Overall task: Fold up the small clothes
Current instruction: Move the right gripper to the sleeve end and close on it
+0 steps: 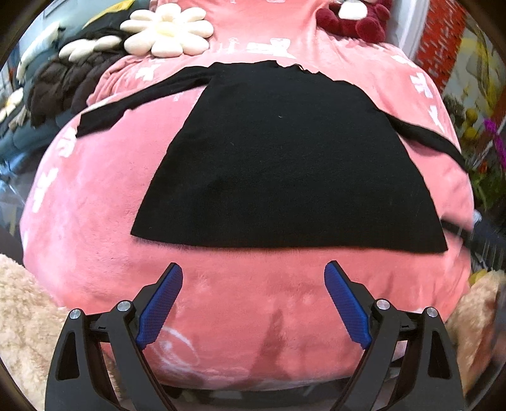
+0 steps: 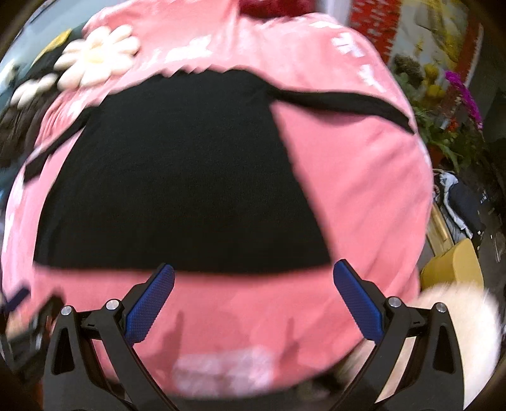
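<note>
Black knit top (image 1: pixel 284 158) lies spread flat on the pink blanket (image 1: pixel 95 221), hem toward both grippers, its long axis running away from them, sleeves out to either side. On the left, the left gripper (image 1: pixel 253 303) hangs spread wide and empty, clear of the hem. Further right, the right gripper (image 2: pixel 253 300) gapes empty too, fingertips right at the hem's right corner, so it looks nearer.

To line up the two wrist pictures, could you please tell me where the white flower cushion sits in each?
Left wrist: flower cushion at top, left of centre, beyond the black garment.
Right wrist: flower cushion at upper left, blurred.
Shared landmark: the black garment's right sleeve.
</note>
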